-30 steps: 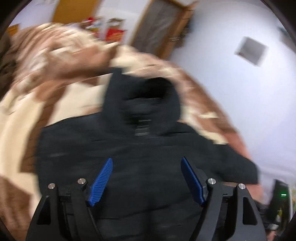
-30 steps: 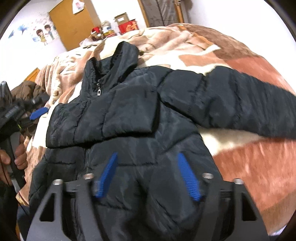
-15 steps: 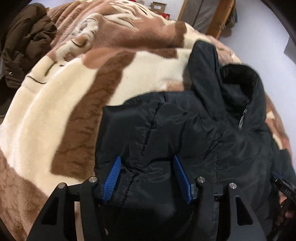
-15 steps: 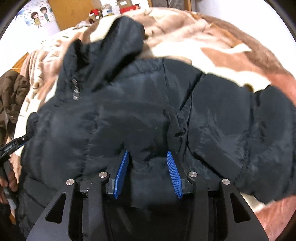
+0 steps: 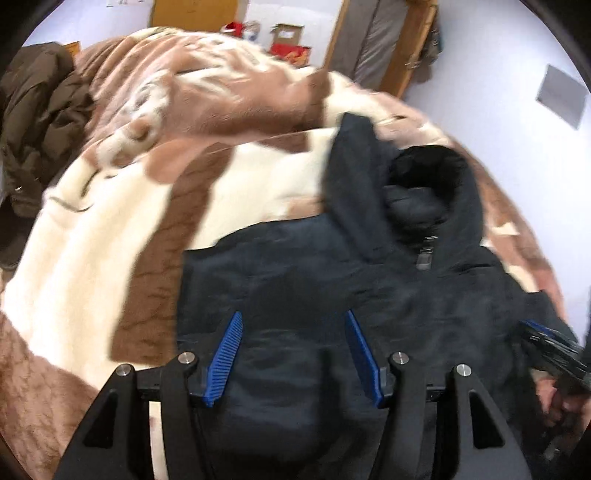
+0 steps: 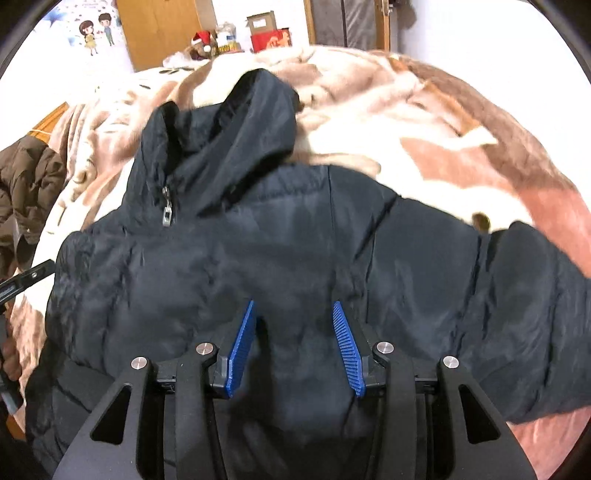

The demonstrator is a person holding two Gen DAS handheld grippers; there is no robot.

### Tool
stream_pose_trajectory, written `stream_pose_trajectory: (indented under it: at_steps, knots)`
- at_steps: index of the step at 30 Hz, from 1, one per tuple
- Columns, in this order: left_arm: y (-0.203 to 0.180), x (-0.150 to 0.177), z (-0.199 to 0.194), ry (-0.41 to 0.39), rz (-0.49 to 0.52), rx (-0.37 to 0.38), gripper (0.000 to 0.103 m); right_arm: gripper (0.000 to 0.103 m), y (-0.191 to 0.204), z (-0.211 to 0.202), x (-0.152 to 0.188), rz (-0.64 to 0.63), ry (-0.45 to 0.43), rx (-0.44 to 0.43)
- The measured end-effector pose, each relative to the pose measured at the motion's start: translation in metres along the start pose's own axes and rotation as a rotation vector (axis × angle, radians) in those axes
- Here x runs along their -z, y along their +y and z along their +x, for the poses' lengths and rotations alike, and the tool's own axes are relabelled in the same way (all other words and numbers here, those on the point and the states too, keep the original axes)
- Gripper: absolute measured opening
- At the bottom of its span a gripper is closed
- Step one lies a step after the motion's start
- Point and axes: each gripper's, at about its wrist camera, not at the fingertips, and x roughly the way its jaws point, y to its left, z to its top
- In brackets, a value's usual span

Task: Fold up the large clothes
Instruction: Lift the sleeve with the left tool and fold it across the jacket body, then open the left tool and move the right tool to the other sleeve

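Two grippers worked over one black puffer jacket (image 6: 280, 258) that lay spread on a brown-and-cream blanket (image 5: 110, 258) covering the bed. The jacket lay front up, zipped, with its hood (image 6: 255, 125) pointing toward the far edge of the bed and its zipper pull (image 6: 168, 216) showing just below the collar. One sleeve (image 6: 517, 306) stretched out toward the right edge of the bed; its cuff was cut off by the rim of the right wrist view. The jacket's lower hem was hidden behind the gripper bodies in both views.

The left gripper (image 5: 291, 347) had its blue-padded fingers (image 5: 225, 354) spread apart over the jacket's side by the blanket's cream patch, with dark fabric showing between them. Whether the pads touched the cloth could not be made out, as that view was blurred. The right gripper (image 6: 293, 332) likewise had its fingers (image 6: 240, 343) parted, narrower than the left pair, over the jacket's chest; fabric lay between them, but no pinch on it was visible.

At the left edge of the bed a brown coat (image 6: 26, 192) sat in a heap, partly cut off. Beyond the far edge, small and hard to read, stood a red box (image 6: 271, 38) and a cardboard box (image 6: 260, 22), beside a wooden door (image 6: 166, 29). The other gripper showed only as a dark sliver at the margin of each view.
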Motion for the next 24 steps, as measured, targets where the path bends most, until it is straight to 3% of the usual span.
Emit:
stream_pose_trajectory:
  at_steps: [3, 6, 9, 14, 16, 18, 24]
  knots:
    - [-0.026, 0.011, 0.018, 0.053, 0.069, 0.008, 0.06, 0.044, -0.001, 0.033, 0.009, -0.016, 0.092, 0.013]
    - [-0.036, 0.027, 0.055, 0.156, 0.106, -0.044, 0.06, 0.044, -0.009, 0.032, 0.012, 0.035, 0.097, -0.025]
    - [-0.039, 0.026, 0.054, 0.155, 0.084, -0.063, 0.06, 0.044, -0.006, 0.014, 0.012, 0.02, 0.086, -0.003]
    - [-0.039, 0.031, 0.017, 0.104, 0.044, 0.021, 0.059, 0.044, -0.002, -0.026, 0.04, 0.007, 0.002, -0.044]
    - [-0.039, 0.04, 0.011, 0.084, 0.046, 0.027, 0.06, 0.044, 0.001, -0.022, 0.053, -0.005, 0.016, -0.049]
    - [-0.037, 0.049, 0.024, 0.115, 0.061, -0.006, 0.06, 0.044, 0.003, -0.002, 0.062, -0.015, 0.074, -0.03]
    - [-0.039, 0.053, 0.036, 0.137, 0.054, -0.037, 0.06, 0.044, 0.006, 0.006, 0.057, -0.039, 0.094, 0.002]
